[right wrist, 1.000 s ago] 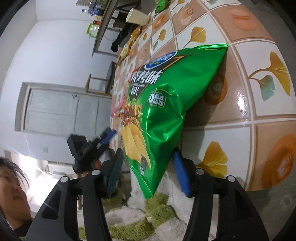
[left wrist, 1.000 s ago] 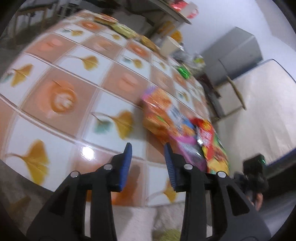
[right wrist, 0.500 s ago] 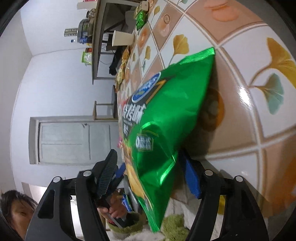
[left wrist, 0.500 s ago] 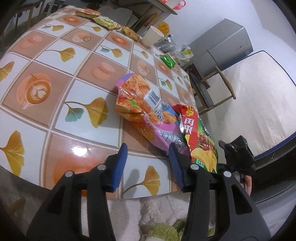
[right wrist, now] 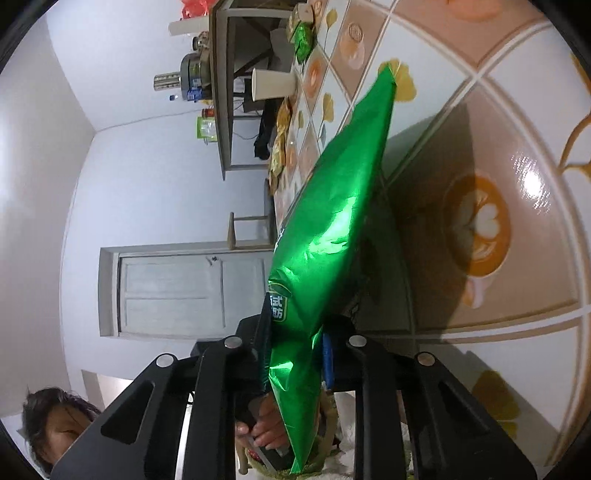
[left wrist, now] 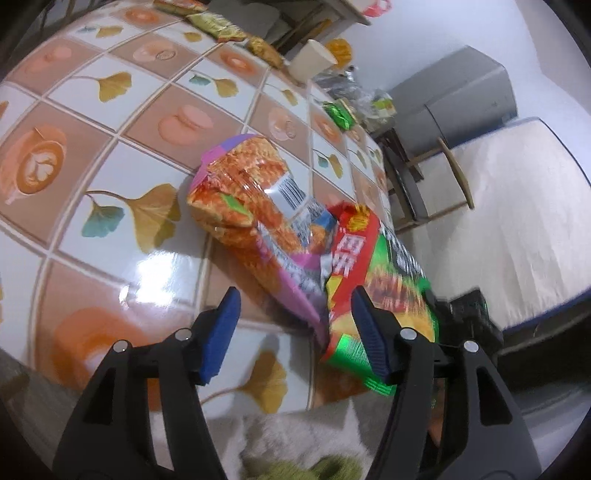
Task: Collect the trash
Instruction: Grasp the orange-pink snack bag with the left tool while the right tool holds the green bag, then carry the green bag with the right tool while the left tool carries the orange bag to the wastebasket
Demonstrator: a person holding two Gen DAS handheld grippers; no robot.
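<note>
Item one, the green chip bag: we find it standing on edge over the near edge of the tiled table, its lower end hanging past that edge; the right gripper has its jaws closing on the bag's lower part, both pads pressed to the foil. Item two, the orange-and-pink snack packet: it lies flat near the same near edge, toward the table's right corner, its lower end overlapped by the red side of the chip bag. The left gripper hovers just before the packet, jaws opening, nothing between the blue pads; the right-hand pad stands in front of the chip bag. Further stock at the far edge: a paper cup, a small green wrapper, yellow wrappers. Beyond the table: a grey cabinet, a wooden chair.
</note>
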